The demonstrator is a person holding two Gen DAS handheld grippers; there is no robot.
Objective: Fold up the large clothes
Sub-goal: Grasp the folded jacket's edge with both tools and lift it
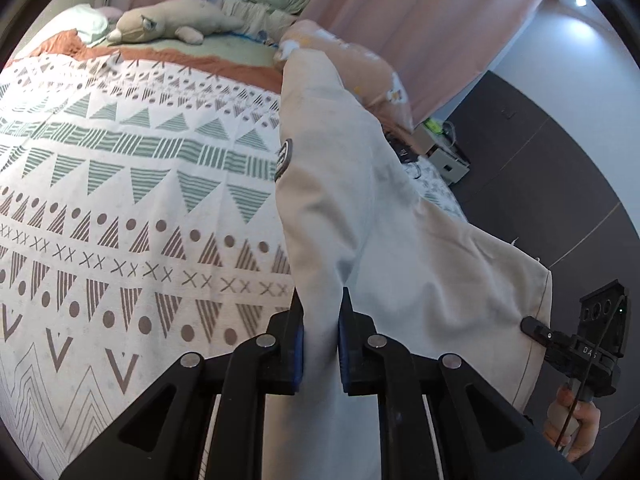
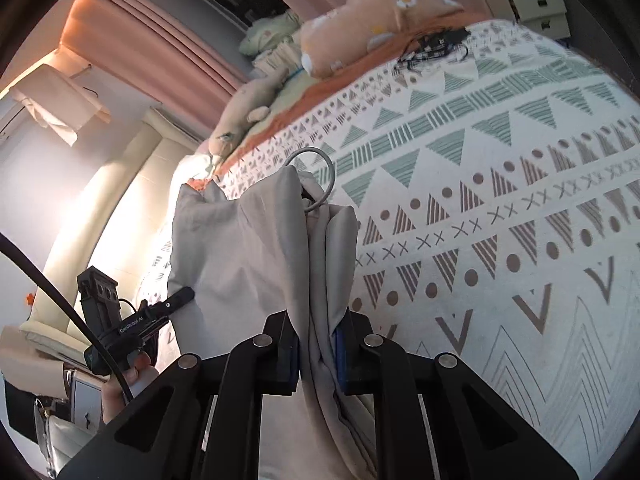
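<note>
While the left gripper (image 1: 321,344) and right gripper (image 2: 318,354) each pinch bunched cloth, the beige garment (image 1: 360,208) hangs above the patterned bedspread (image 1: 132,184) (broad, flat), its hem edge (image 1: 536,320) beside the bed.

Matt, seemingly cotton beige garment (image 1: 384,240)

Garment (image 1: 384,240): large, pale beige cloth, lifted above the patterned bedspread and hanging in loose vertical folds. One edge bears a dark oval patch (image 1: 283,159). A grey cord loop (image 2: 320,176) shows at its upper gathered end. Surface creased, unfolded
</note>
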